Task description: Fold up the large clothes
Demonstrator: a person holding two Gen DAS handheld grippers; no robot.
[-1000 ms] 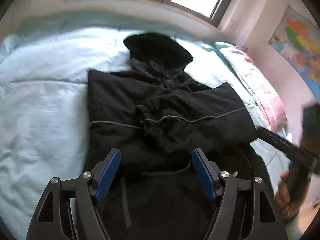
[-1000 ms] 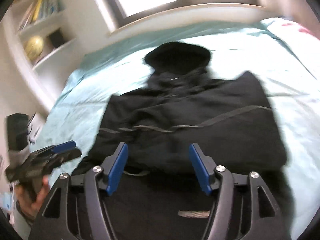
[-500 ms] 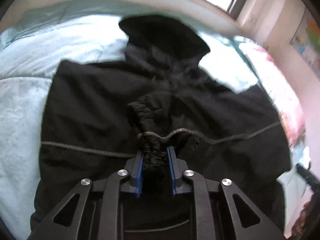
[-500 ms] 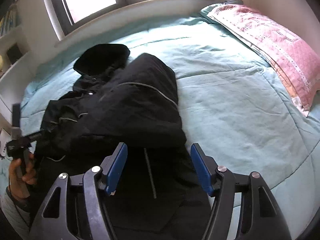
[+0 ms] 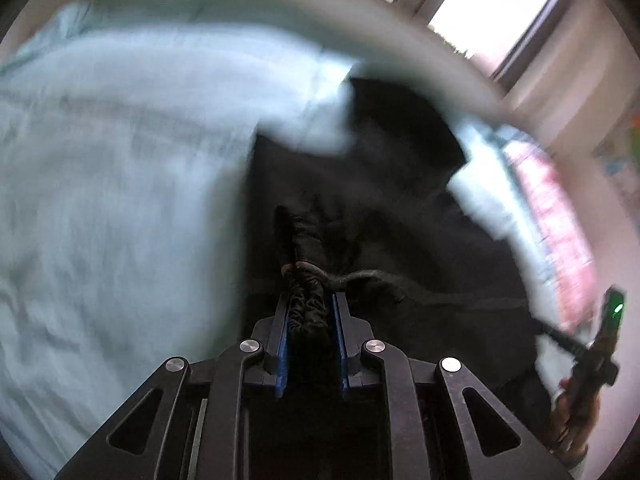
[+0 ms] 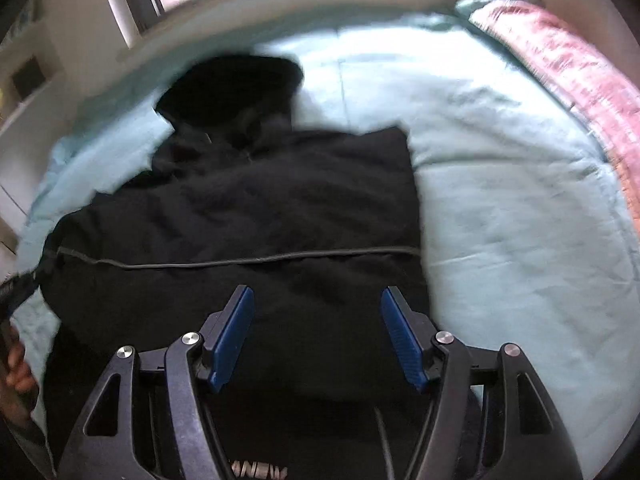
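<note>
A black hooded jacket (image 6: 256, 208) lies on the light blue bed (image 6: 520, 208), hood (image 6: 232, 84) toward the window. A grey piping line (image 6: 240, 262) crosses it. My left gripper (image 5: 310, 300) is shut on a bunched elastic sleeve cuff (image 5: 304, 280) of the jacket (image 5: 400, 208); the view is blurred by motion. My right gripper (image 6: 316, 320) is open and empty, hovering over the jacket's lower part, blue pads (image 6: 234, 328) wide apart. The right gripper also shows in the left wrist view (image 5: 592, 356) at the far right.
A pink patterned pillow (image 6: 572, 64) lies along the bed's right side. A window (image 5: 492, 4) and sill run behind the bed. Shelves (image 6: 28, 80) stand at the left. A wall map (image 5: 624, 160) hangs on the right.
My left gripper, shut on the cuff, has swung left and is pulling the sleeve across the jacket. My right gripper has moved back over the jacket's lower middle, still open.
</note>
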